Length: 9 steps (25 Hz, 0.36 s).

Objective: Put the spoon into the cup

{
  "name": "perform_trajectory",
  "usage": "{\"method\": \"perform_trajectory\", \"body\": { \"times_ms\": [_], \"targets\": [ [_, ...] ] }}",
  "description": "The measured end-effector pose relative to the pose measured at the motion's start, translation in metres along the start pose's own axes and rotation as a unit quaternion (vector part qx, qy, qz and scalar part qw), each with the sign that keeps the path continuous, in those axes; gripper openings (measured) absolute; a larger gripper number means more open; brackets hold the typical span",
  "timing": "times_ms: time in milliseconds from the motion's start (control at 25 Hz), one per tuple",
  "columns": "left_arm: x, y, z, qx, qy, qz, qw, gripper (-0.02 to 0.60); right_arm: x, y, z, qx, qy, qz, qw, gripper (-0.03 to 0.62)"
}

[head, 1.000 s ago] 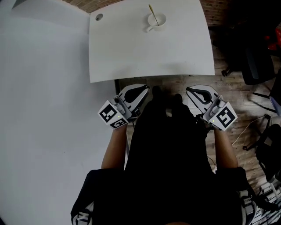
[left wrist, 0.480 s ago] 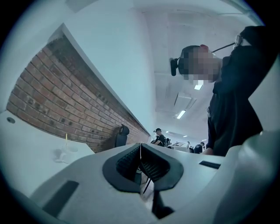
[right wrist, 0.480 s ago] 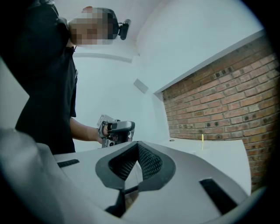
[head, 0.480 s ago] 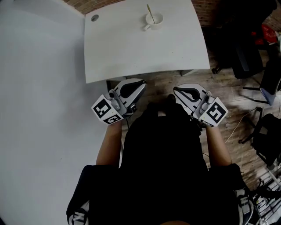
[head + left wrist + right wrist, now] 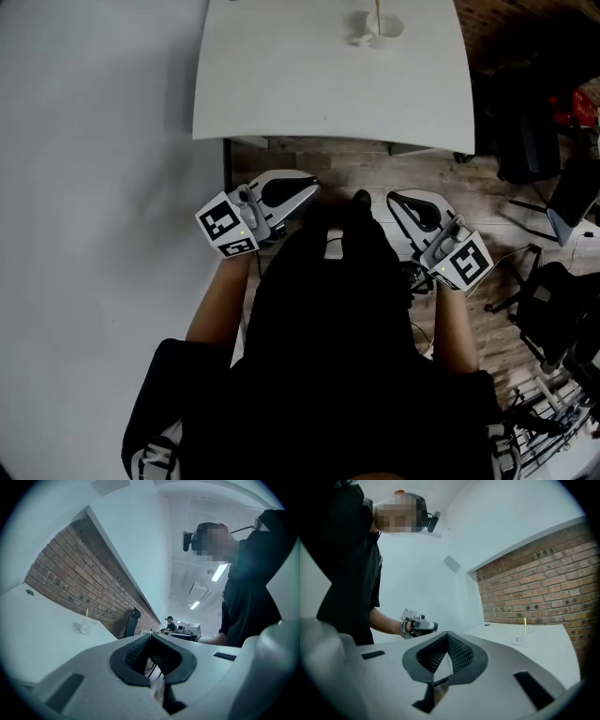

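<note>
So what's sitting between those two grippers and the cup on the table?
In the head view, only bare white table and a strip of wooden floor separate the cup from the left gripper and right gripper.

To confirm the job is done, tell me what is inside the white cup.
A slim gold-coloured spoon stands in the small white cup, handle poking above the rim. Its bowl is hidden by the cup's wall; whether anything else is inside cannot be seen.

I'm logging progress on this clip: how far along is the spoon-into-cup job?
Done: the spoon stands in the white cup near the far edge of the table. In hand: nothing; the left gripper and right gripper are both shut and empty, held close to the person's body, off the table. Left: nothing that shows.
</note>
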<state>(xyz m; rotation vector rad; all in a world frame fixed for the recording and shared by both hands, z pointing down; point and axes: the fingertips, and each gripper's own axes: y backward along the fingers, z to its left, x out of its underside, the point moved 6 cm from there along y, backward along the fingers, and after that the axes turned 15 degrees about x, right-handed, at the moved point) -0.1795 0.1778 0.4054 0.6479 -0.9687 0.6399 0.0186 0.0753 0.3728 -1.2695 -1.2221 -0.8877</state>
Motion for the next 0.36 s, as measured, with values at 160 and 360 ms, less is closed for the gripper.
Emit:
{"method": "perform_trajectory", "body": {
  "times_ms": [160, 360],
  "targets": [
    [0.003, 0.018, -0.004, -0.006, 0.009, -0.006, 0.9999, 0.018, 0.002, -0.014, 0.014, -0.012, -0.01, 0.006, 1.0, 0.006],
    [0.016, 0.028, -0.007, 0.001, 0.0, 0.01, 0.9999, 0.018, 0.014, -0.027, 0.024, -0.018, -0.002, 0.016, 1.0, 0.006]
  ]
}}
